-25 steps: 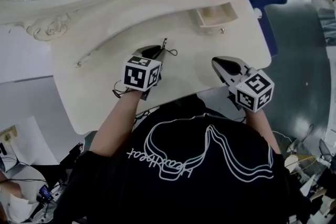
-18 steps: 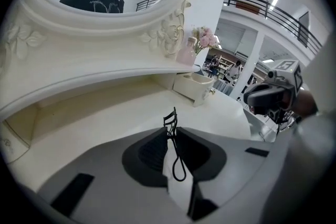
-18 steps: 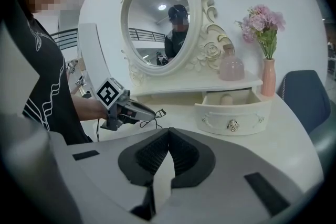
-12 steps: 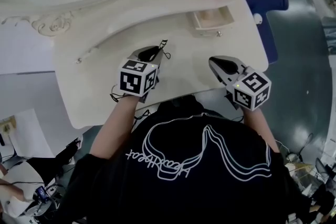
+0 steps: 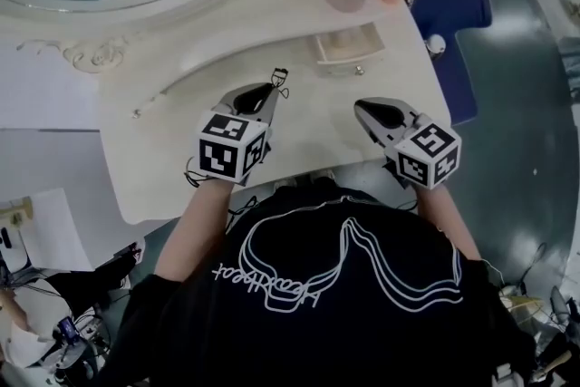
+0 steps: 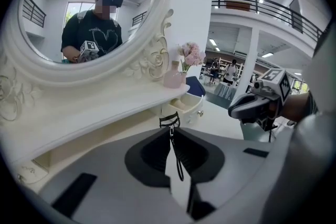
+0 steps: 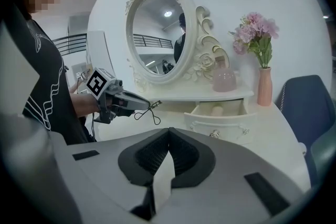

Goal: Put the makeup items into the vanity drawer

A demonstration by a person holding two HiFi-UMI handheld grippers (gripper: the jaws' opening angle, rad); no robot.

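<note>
- Risk: eyelash curler is thin and pinched only at the tips of the left gripper, whose jaws have just been closing on it. It may swivel or slip.
- Dangling handle loop could snag the drawer rim.
- Long axis follows the jaws, head forward, above the counter.
- Right gripper: jaws together, empty.

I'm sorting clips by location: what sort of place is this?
Likely a staged dressing-table corner in a large public hall, not a bedroom: an ornate white vanity with an oval mirror, but a balcony railing and distant people behind.
</note>
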